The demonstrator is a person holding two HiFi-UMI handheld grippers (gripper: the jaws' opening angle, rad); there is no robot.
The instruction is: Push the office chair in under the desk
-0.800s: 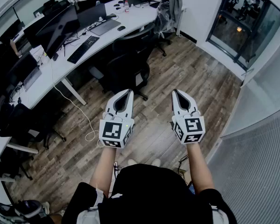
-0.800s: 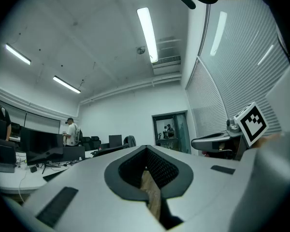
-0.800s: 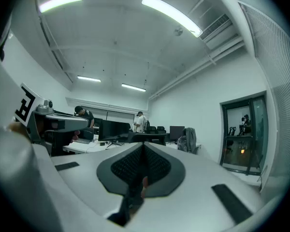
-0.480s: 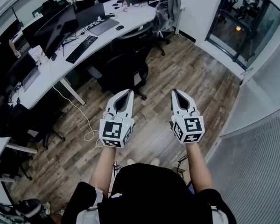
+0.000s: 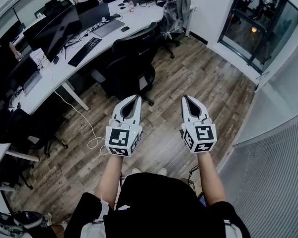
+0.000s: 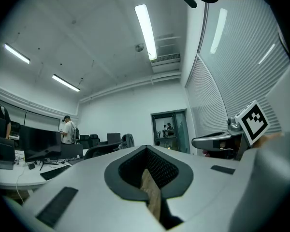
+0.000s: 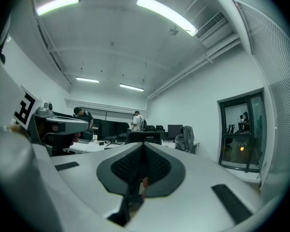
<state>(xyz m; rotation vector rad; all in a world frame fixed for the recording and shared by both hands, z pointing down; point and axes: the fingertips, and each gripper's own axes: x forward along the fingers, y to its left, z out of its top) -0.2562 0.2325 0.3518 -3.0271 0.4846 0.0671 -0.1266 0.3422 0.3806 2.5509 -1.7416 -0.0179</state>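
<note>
We hold both grippers level and side by side over the wooden floor (image 5: 203, 83), and neither touches anything. The left gripper (image 5: 137, 98) has its jaws closed together with nothing between them; its own view shows only the room beyond the tips. The right gripper (image 5: 185, 97) is in the same condition, with jaws fully together and nothing gripped.

The office chair (image 5: 132, 58), black, stands ahead of the grippers and well apart from them. Its backrest faces us and stands just beside the edge of the long white desk (image 5: 47, 82). On the desk near the chair are a keyboard (image 5: 87, 51) and a dark monitor (image 5: 59, 31). A second chair (image 5: 178, 9), with a grey garment over its back, stands further along the desk near the wall. A white cable (image 5: 87, 128) runs from the desk down to the floor, to the left of the left gripper
</note>
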